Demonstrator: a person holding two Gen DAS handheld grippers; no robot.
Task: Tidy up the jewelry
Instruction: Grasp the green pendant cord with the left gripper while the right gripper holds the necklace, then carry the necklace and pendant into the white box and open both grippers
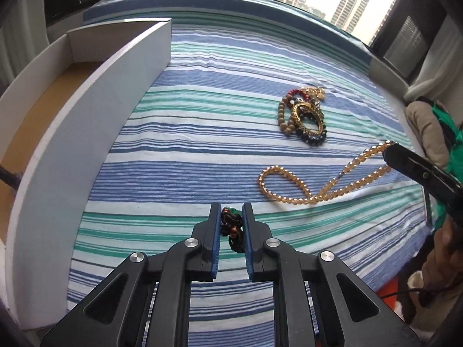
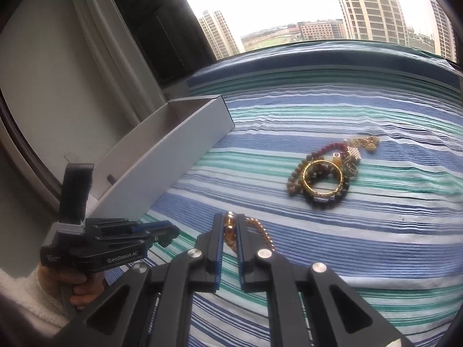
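Note:
My left gripper (image 1: pixel 231 211) is shut on a dark beaded bracelet (image 1: pixel 233 230) with brown and green beads, held just above the striped bed. It also shows from the side in the right wrist view as the left gripper (image 2: pixel 170 232), near the white box (image 2: pixel 173 159). My right gripper (image 2: pixel 230 217) is shut on one end of an amber bead necklace (image 2: pixel 230 231). The rest of that necklace (image 1: pixel 289 193) trails in a loop on the sheet. A pile of bracelets and gold bangles (image 1: pixel 303 118) (image 2: pixel 321 173) lies farther back.
The open white box (image 1: pixel 86 115) with a brown floor stands along the bed's left side, with a small dark item (image 2: pixel 110 178) inside. The blue-green striped sheet (image 1: pixel 202 144) covers the bed. A window runs behind it. A hand (image 2: pixel 78 286) grips the left tool's handle.

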